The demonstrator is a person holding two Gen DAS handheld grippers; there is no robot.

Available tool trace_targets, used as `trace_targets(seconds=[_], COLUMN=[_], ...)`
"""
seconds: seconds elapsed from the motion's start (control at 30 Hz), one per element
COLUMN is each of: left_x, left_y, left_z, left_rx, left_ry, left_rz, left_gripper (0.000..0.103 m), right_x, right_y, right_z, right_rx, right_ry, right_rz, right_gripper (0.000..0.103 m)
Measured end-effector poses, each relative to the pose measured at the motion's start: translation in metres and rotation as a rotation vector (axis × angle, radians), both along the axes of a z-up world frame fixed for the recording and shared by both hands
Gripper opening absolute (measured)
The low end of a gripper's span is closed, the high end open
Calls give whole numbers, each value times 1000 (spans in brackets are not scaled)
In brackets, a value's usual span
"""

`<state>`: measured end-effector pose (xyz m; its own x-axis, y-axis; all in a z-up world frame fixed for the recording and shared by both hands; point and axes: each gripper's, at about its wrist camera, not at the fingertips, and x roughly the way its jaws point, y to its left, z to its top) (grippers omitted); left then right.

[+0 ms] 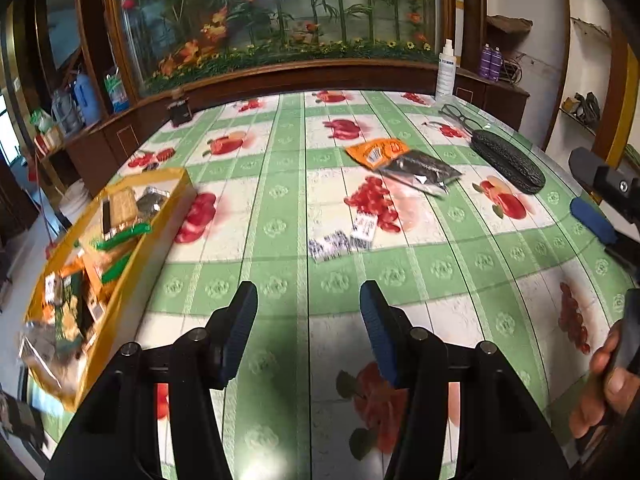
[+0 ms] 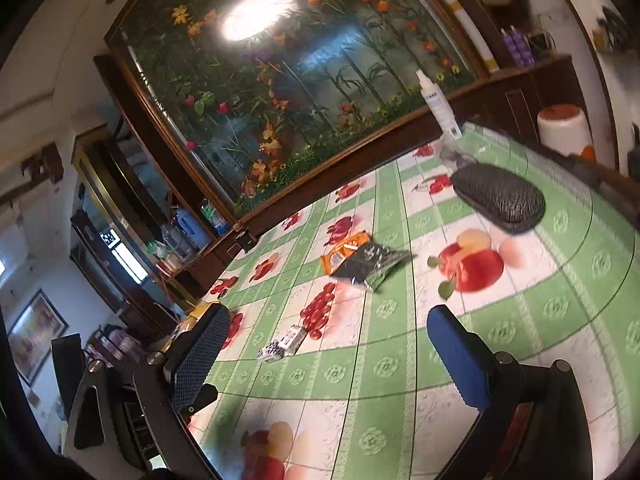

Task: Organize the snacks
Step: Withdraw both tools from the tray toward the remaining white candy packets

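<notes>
Both tools hang above a bench (image 1: 280, 152) covered in a green-and-white checked cloth printed with fruit. The left hand-held gripper (image 1: 308, 332) has its blue-padded fingers spread wide with nothing between them, only bare cloth below. The right hand-held gripper (image 2: 328, 356) is likewise spread wide and carries nothing; in the left wrist view its fingers enter from the right edge, with the person's hand (image 1: 604, 384) on its handle. At the left edge of the bench stands a yellow box (image 1: 116, 300) already packed with assorted snack packets. Out on the cloth, well apart from the box, an orange snack packet (image 1: 376, 151) lies partly under a dark foil packet (image 1: 424, 170). Nearer the grippers, two small black-and-white printed packets (image 1: 344, 238) lie touching each other. Toward the far right sit a dark textured glasses case (image 1: 506, 160), a pair of glasses (image 1: 460, 116) just beyond it and a white spray bottle (image 1: 446, 68) at the bench's back edge
</notes>
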<state>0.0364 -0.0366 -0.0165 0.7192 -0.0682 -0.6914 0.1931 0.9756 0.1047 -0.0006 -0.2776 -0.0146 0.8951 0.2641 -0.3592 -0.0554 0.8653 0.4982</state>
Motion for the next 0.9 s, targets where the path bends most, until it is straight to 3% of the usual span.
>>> trace_targets(seconds=[0.2,0.3,0.4,0.7,0.9], left_x=[36,51,63,92,96], left_y=[2,9,17,29,24], left_z=[17,25,32,14,-6], left_rx=[-13,-1,-13,-112,-102], left_ry=[-57,-94,-139,-114,-36], left_rz=[93,166,221,215,147], left_gripper=[56,70,72,72,72], right_x=[44,65,76,76,95], right_y=[14,21,28,32,53], right_z=[29,36,31,18,1], right_rx=[-136,-163,-182,-263,-323], right_ry=[6,-7,-18,-25,70], right_rz=[-54,-67,-78,-132,-59], right_gripper=[101,101,100,100,100])
